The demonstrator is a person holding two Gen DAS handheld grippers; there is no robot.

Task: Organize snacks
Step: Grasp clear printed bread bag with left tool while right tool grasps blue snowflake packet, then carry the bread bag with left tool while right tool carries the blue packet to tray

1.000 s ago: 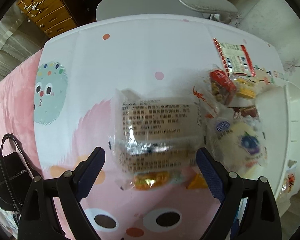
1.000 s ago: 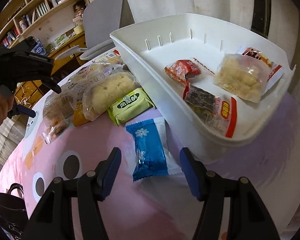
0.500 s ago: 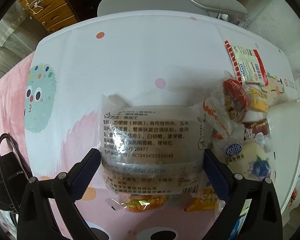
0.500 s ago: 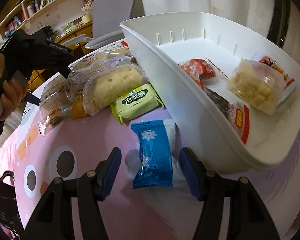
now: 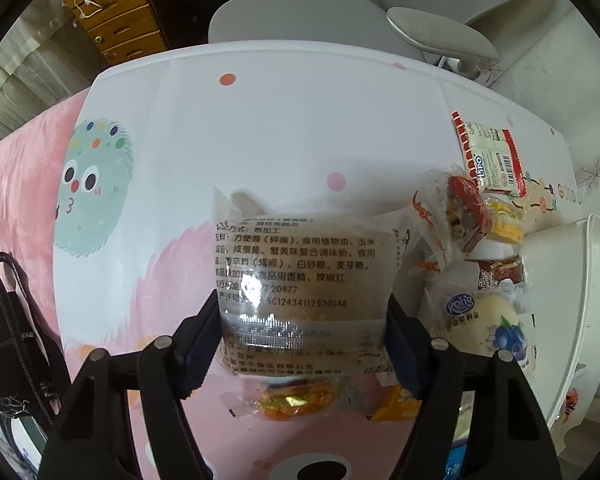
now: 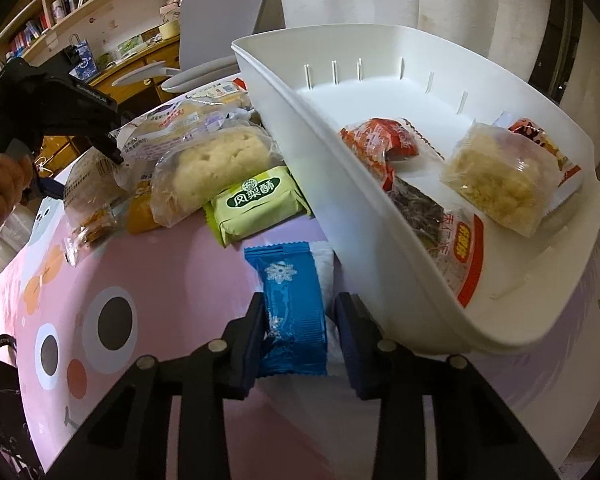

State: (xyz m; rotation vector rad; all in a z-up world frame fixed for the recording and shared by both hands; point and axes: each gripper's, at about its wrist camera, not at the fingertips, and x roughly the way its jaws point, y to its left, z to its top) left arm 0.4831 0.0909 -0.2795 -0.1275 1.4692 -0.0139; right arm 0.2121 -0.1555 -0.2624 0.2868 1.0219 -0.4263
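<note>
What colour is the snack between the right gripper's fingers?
Blue wrapper with white snowflakes; right wrist view.

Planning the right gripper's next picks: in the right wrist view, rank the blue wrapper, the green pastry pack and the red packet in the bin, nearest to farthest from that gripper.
1. Blue wrapper: between the right gripper fingers.
2. Green pastry pack: on the tablecloth, just beyond it.
3. Red packet: inside the white bin, farther back and right.

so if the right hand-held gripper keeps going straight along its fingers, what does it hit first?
The blue snack packet, already between the fingers of the right hand-held gripper, whose jaws have just been closing. Beyond it, likely the tablecloth.
</note>
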